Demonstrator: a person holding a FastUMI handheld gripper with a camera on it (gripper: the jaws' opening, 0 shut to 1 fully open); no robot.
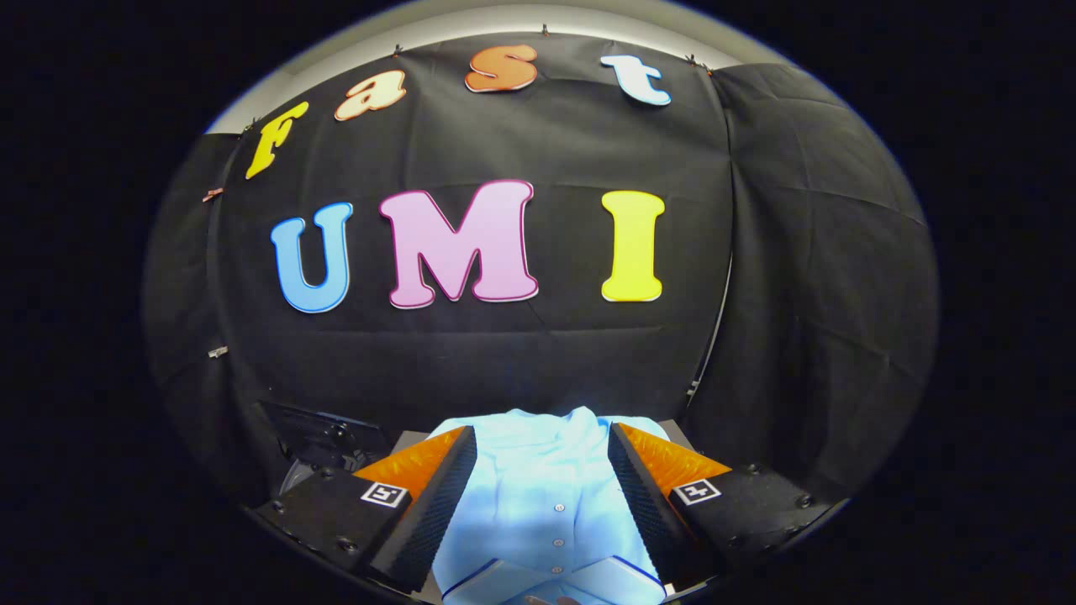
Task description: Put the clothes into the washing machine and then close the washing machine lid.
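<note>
Between the two fingers of the claw [542, 449] lies a pale blue button-up shirt [538, 496], folded flat. Its cloth fills the gap from one finger to the other and reaches a little beyond their tips, where the far edge bunches into a soft ridge. A row of small round buttons runs down the front placket, slightly nearer the right finger than the left. Closest to the claw's base sits the collar, spread in two points and trimmed with a thin dark blue line. The claw stands wide open, its fingers flanking the shirt on either side; whether their inner faces touch the cloth cannot be told. Beyond the shirt hangs the black cloth wall [546, 353] of the booth. Left of the shirt, past the left finger, sits a dark, indistinct object [324, 437].
</note>
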